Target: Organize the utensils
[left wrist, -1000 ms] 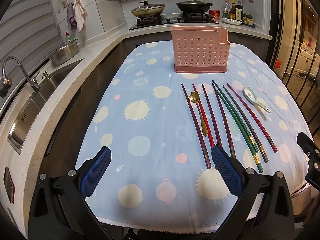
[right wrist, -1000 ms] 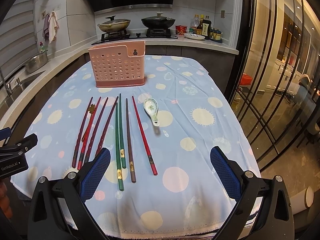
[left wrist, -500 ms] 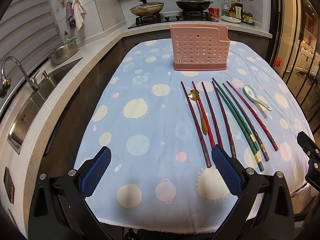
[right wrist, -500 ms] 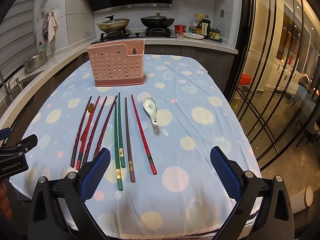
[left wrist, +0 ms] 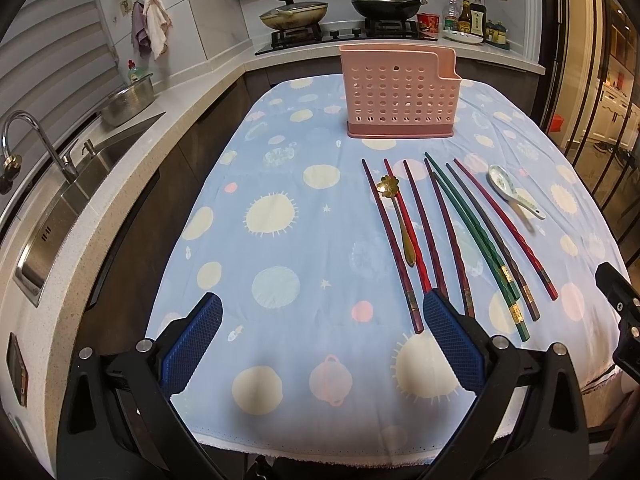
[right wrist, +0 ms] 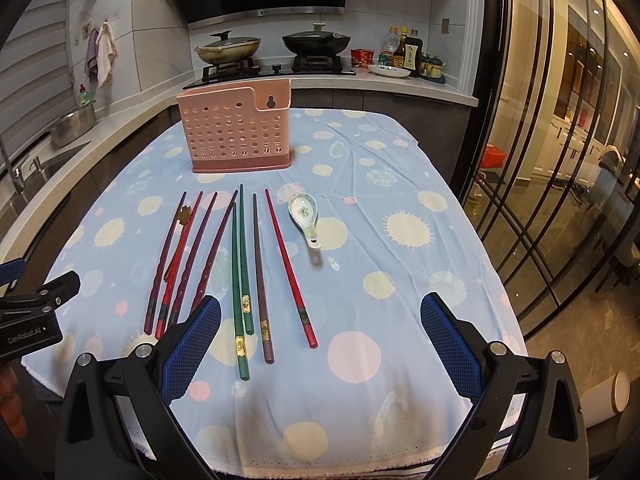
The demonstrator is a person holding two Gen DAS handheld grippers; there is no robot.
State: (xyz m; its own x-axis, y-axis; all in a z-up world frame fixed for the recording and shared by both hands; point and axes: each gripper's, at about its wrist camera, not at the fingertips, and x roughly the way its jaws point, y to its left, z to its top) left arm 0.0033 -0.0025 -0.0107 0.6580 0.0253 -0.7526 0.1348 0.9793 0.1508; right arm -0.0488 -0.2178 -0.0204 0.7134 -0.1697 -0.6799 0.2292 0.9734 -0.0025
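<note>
Compared with a second ago, both views sit a touch nearer the pink utensil holder (left wrist: 400, 94), which stands a little lower in each picture; nothing on the cloth has moved.

The counter (left wrist: 280, 240), under a blue cloth with pale circles, carries everything. The pink utensil holder is the landmark: upright at the far end, perforated, with a stepped rim and a darker base. Just in front of it the chopsticks (left wrist: 440, 232) lie in a loose fan, points toward the holder: dark red and bright red ones on the left, two green ones (right wrist: 240, 272) in the middle touching along their length, then a brown and a red one. A small gold spoon (left wrist: 394, 212) with a flower-shaped bowl lies across the left red sticks. In front and to the right of the holder, apart from the sticks, rests a white ceramic spoon (right wrist: 306, 216), bowl up.

The left tongs (left wrist: 322, 344) hang spread wide over the near edge, gripping nothing. The right tongs (right wrist: 320, 344) are equally wide apart and empty, above the sticks' gilded ends.
</note>
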